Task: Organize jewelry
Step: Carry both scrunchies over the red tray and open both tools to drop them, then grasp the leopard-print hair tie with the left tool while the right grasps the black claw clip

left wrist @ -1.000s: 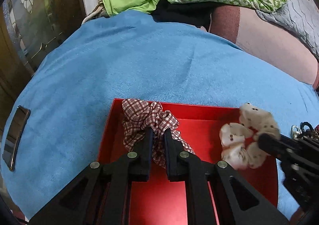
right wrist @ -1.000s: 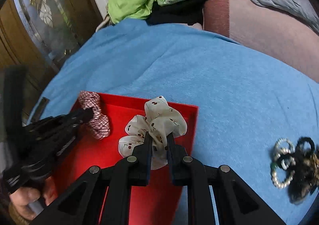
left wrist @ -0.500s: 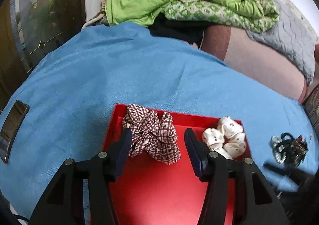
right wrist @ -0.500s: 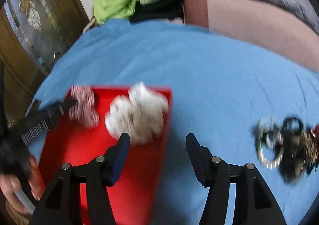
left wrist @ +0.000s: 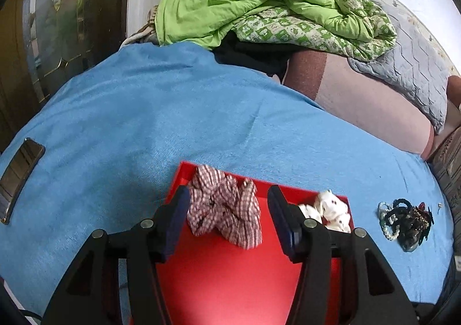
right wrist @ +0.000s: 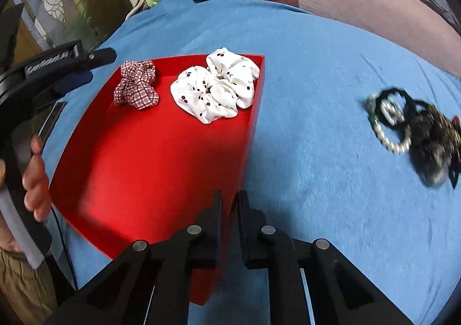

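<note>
Red tray (right wrist: pixel 149 169) on blue blanket (right wrist: pixel 317 181): plaid scrunchie (left wrist: pixel 224 211), cherry-print scrunchie (right wrist: pixel 217 89) deposited. Left gripper (left wrist: pixel 229 217) released, jaws wide; right gripper (right wrist: pixel 229 209) jaws nearly closed, empty. Jewelry pile (right wrist: pixel 415 129) lies well right; next pick there.

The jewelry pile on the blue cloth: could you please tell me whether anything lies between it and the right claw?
Nothing visible does. Only bare blue cloth lies between the right claw and the jewelry pile. The red tray sits to the claw's left, off that path.
</note>
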The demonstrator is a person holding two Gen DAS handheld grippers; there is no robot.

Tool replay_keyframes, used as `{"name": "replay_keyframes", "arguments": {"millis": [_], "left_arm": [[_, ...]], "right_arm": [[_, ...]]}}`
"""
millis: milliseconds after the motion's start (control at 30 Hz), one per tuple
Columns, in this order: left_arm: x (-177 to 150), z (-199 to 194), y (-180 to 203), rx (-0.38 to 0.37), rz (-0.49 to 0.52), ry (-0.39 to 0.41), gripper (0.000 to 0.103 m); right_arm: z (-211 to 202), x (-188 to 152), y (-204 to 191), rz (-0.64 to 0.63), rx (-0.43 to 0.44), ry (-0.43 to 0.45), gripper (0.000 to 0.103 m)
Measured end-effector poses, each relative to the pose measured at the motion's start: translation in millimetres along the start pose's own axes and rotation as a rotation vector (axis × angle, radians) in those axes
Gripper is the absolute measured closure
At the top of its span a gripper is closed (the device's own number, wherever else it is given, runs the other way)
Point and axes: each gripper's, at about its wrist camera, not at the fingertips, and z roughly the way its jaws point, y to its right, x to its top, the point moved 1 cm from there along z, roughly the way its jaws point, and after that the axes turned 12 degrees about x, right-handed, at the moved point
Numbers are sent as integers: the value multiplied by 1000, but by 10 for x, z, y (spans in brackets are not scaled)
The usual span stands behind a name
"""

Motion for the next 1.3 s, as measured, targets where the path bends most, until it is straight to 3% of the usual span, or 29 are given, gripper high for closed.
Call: {"name": "replay_keyframes", "arguments": {"millis": [233, 367, 400, 567, 767, 1000, 1300], "left_arm": [[-90, -99, 183, 19, 51, 33, 48], [-199, -230, 334, 30, 95, 62, 48], [-237, -274, 378, 26, 104, 68, 47], [-475, -530, 685, 14, 187, 66, 44], [-614, -787, 1267, -45, 305, 51, 44], [-683, -835, 2128, -189, 369, -37, 44], [-660, -635, 2989, -247, 436, -97, 44]], "right_arm": [[-128, -143, 41, 31, 60, 7, 86], [-419, -227, 157, 27, 62, 72, 53], [-547, -270, 236, 17, 45, 99, 49], [-982, -523, 809, 40, -50, 149, 49], [-1402, -767, 1789, 183, -152, 195, 49], [-1757, -727, 2473, 270, -166, 282, 49], [-1794, -429, 2808, 271, -135, 346, 49]]}}
